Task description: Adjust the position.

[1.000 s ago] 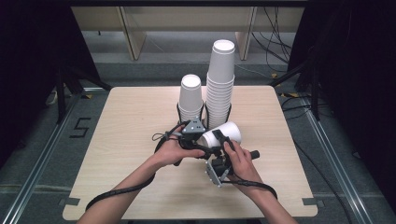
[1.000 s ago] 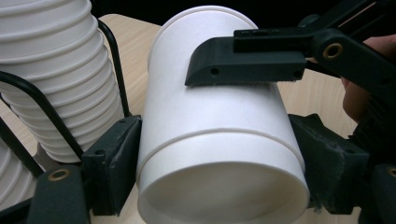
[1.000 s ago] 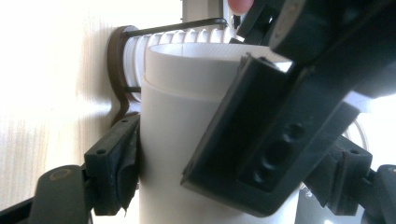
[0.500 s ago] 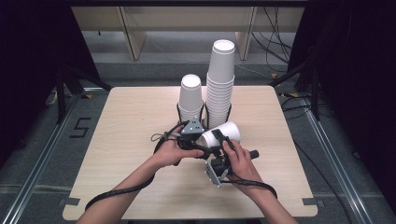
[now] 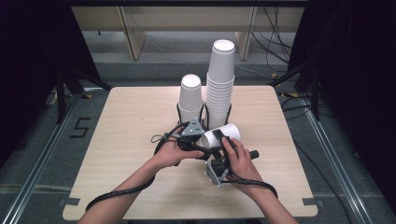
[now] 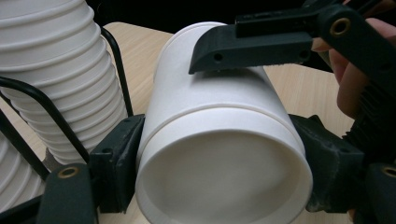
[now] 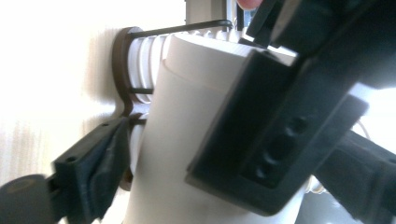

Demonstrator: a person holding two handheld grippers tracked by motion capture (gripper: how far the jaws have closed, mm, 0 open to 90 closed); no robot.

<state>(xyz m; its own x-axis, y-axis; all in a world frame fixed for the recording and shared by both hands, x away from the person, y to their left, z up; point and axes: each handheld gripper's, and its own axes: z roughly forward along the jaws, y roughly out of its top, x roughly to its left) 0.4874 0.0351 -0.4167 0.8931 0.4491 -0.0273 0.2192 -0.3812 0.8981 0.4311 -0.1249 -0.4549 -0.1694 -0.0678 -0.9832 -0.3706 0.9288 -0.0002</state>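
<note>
Lying sideways, paper cup (image 6: 219, 140) clamped between left gripper (image 6: 219, 163) jaws.

I am working in a lab-like recording bay: a bare wooden table (image 5: 140, 140) stands on a grey floor (image 5: 42, 154) with metal rails (image 5: 39, 163), black curtains (image 5: 28, 70) on both sides, loose cables (image 5: 275, 37) behind, and tape marks (image 5: 79, 127).

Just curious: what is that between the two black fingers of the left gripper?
A white paper cup on its side, open mouth toward the camera, pressed between both fingers; the left gripper view shows it.
</note>
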